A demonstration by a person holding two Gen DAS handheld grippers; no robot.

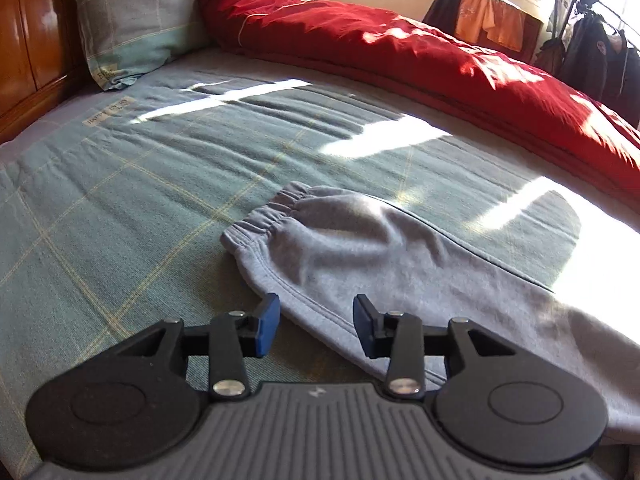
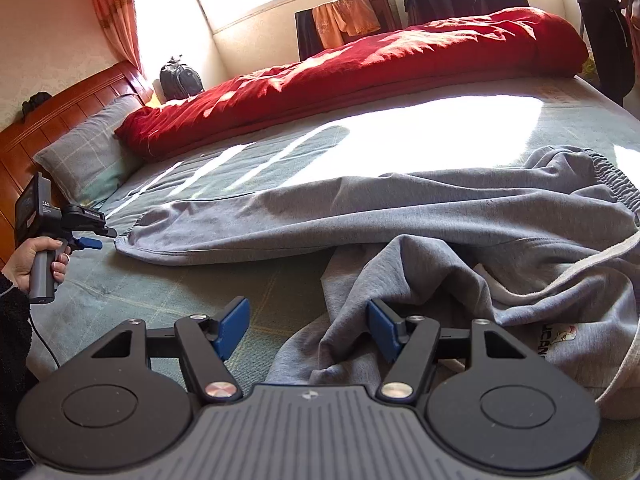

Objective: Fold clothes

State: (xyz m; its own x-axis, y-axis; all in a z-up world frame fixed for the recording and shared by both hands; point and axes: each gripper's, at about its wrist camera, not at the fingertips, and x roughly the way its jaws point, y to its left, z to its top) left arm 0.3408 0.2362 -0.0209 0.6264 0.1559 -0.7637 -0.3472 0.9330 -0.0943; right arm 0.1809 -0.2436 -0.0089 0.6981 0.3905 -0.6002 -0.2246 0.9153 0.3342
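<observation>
Because the grey sweatpants [image 2: 400, 208] lie half spread on the bed [image 1: 120, 208], I have a claw at each end of them. My left gripper [image 1: 316, 326] is released, its jaws wide apart, low over the lower hem of one leg near the cuff [image 1: 260, 220], towards the bed's head end where the pillow [image 1: 136, 16] sits. Nothing is between its pads. My right gripper [image 2: 308, 330] is released too, hovering over the bunched second leg [image 2: 360, 320] near the bed's near edge; its right pad is close to a raised fold, but I cannot tell whether it touches.

The pants run along the bed's length. One leg lies stretched fairly flat; the other is crumpled in ridges beside it. The elastic waist [image 2: 612, 184] is rumpled towards the foot end, with a white drawstring [image 2: 600, 260] trailing and a printed logo [image 2: 560, 340] showing. The red duvet [image 2: 360, 68] is heaped along the far edge, well apart.
</observation>
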